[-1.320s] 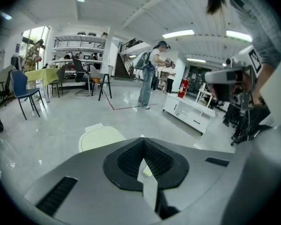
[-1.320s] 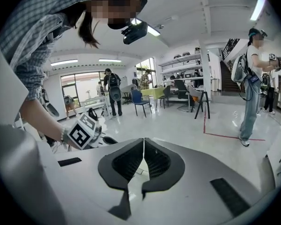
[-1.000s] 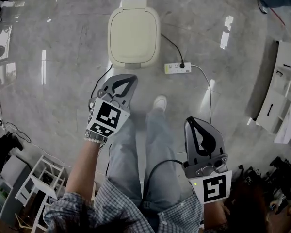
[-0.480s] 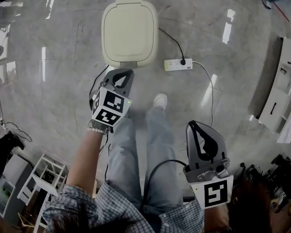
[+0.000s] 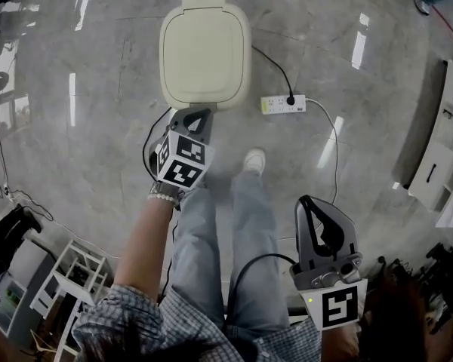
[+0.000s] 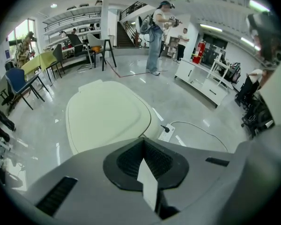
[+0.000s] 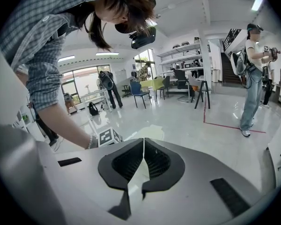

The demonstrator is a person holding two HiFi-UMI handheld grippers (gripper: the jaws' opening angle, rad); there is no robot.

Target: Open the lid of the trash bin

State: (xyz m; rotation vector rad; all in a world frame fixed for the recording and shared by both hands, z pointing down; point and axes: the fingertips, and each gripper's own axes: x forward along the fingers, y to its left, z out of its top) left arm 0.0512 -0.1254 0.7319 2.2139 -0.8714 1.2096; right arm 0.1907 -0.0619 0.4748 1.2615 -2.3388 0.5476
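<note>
A cream trash bin (image 5: 204, 50) stands on the grey floor with its lid (image 6: 105, 114) down flat. My left gripper (image 5: 198, 116) hovers just short of the bin's near edge, its jaws shut with nothing between them. In the left gripper view the lid fills the space right beyond the jaw tips. My right gripper (image 5: 315, 204) hangs low at the right, well away from the bin, jaws shut and empty. The right gripper view shows the left gripper's marker cube (image 7: 108, 137) and a sliver of the bin (image 7: 145, 133) past the jaw tips.
A white power strip (image 5: 282, 104) with a black plug and cables lies right of the bin. My shoe (image 5: 251, 159) and legs stand between the grippers. White shelving (image 5: 444, 172) lines the right edge; a rack (image 5: 64, 277) and clutter sit lower left. People stand in the background.
My left gripper has moved forward to the bin's near edge. The right gripper has sunk slightly in view. The lid stays down.
</note>
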